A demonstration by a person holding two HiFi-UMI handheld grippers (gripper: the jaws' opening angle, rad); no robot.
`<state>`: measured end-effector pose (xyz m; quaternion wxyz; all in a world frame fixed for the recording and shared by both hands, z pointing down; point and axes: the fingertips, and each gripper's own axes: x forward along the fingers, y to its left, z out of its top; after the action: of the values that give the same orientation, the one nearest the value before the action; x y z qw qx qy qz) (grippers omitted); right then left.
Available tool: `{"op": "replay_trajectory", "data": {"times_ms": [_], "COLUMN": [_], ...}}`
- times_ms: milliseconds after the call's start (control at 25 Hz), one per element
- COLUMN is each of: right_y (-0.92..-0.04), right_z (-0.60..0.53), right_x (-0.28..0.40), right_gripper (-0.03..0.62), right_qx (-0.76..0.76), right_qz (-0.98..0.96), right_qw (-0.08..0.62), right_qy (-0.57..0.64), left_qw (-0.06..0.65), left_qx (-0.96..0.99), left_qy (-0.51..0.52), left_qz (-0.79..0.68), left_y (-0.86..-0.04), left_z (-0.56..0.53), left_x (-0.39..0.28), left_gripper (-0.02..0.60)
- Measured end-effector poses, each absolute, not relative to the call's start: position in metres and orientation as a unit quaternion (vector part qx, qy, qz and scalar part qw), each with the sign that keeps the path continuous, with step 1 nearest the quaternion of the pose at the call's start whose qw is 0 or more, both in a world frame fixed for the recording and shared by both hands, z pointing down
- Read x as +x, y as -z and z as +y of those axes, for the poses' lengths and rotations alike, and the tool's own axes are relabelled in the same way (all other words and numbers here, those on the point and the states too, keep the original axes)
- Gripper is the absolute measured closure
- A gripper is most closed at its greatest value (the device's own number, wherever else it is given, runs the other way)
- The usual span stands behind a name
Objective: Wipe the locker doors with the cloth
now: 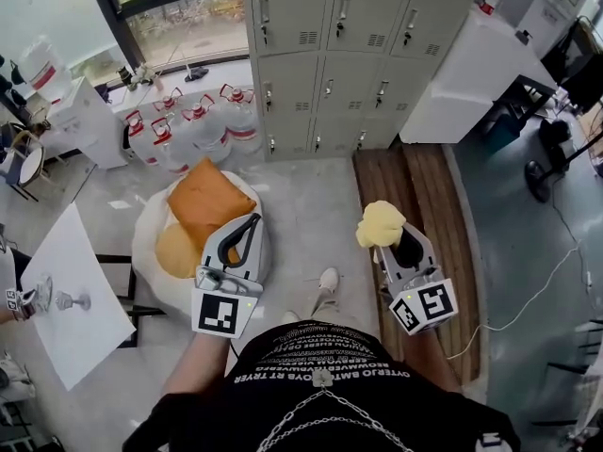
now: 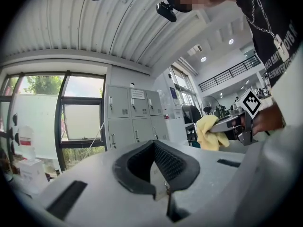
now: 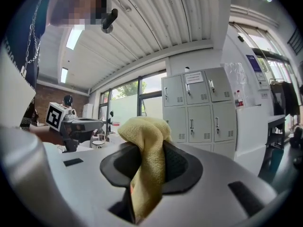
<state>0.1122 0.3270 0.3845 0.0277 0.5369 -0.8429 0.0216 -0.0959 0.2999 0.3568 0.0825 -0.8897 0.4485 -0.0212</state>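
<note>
The grey locker doors (image 1: pixel 349 55) stand across the room, several steps ahead; they also show in the left gripper view (image 2: pixel 132 117) and the right gripper view (image 3: pixel 199 110). My right gripper (image 1: pixel 396 245) (image 3: pixel 147 174) is shut on a yellow cloth (image 1: pixel 380 222) (image 3: pixel 144 145), which bunches up above the jaws. From the left gripper view that cloth (image 2: pixel 206 131) shows at the right. My left gripper (image 1: pixel 247 232) (image 2: pixel 154 167) is shut with nothing in it. Both grippers are held low in front of the person's body, far from the lockers.
Several water jugs (image 1: pixel 193 121) stand left of the lockers. A white beanbag (image 1: pixel 151 238) with orange cushions (image 1: pixel 203 201) lies on the floor ahead left. A white table (image 1: pixel 71 299) is at the left, a white counter (image 1: pixel 480 64) at the right, and a wooden strip (image 1: pixel 424 186) runs toward the lockers.
</note>
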Motion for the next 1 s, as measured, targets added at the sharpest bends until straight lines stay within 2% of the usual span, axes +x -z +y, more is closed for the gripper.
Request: {"op": "replay_trajectory", "data": {"times_ms": [1000], "right_y": [-0.382], "right_z": [0.186], "right_x": [0.154], "right_gripper": [0.484], "right_qx": [0.498], "right_qz": [-0.864], "right_qw": [0.002], "right_qy": [-0.069], "left_qw": [0.073], "left_qx": [-0.882], "left_qy": [0.009], "left_qz": [0.466], "left_y": [-0.349], "left_z": [0.169], "left_x": [-0.047], "left_gripper": [0.575]}}
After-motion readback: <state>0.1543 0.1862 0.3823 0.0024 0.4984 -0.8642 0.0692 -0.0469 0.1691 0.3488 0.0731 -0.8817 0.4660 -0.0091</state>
